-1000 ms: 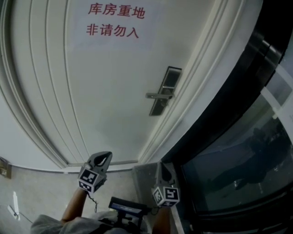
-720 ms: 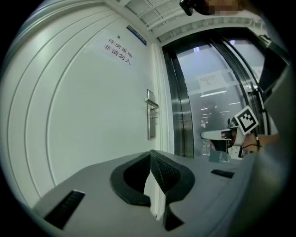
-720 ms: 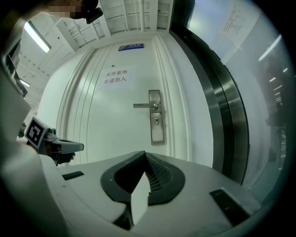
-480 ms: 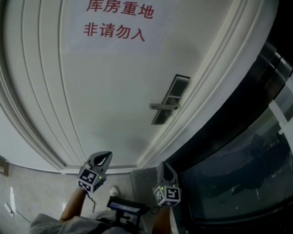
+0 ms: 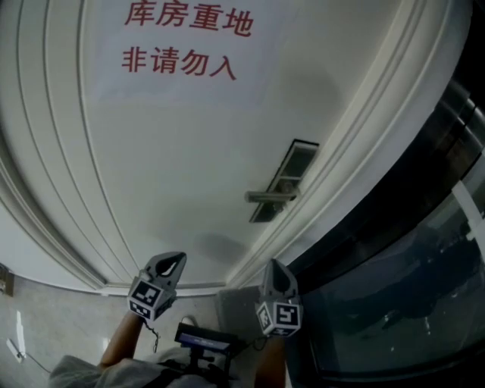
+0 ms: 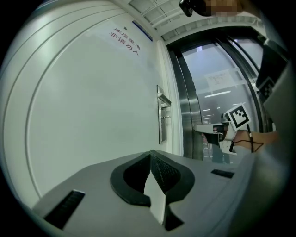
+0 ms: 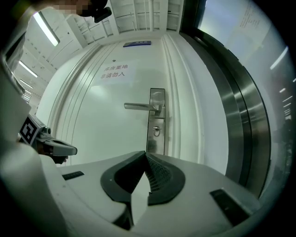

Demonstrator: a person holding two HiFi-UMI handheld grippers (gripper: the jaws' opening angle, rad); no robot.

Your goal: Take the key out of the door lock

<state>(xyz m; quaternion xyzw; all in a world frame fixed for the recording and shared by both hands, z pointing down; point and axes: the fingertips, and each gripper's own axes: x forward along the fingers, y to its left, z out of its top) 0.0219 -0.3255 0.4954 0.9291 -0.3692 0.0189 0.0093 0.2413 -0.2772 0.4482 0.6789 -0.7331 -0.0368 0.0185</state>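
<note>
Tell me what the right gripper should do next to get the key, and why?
Probably move the right gripper forward toward the key, opening its jaws on the way. The jaws are shut on nothing, and the key sits in the lock plate under the lever handle, well apart from the gripper.

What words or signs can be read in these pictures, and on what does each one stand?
"库房重地": red, upper line on the white door.
"非请勿入": red, the line below it on that door.
Blue plate above the door: too small to read.
Paper sheet on the glass: too blurred to read.
</note>
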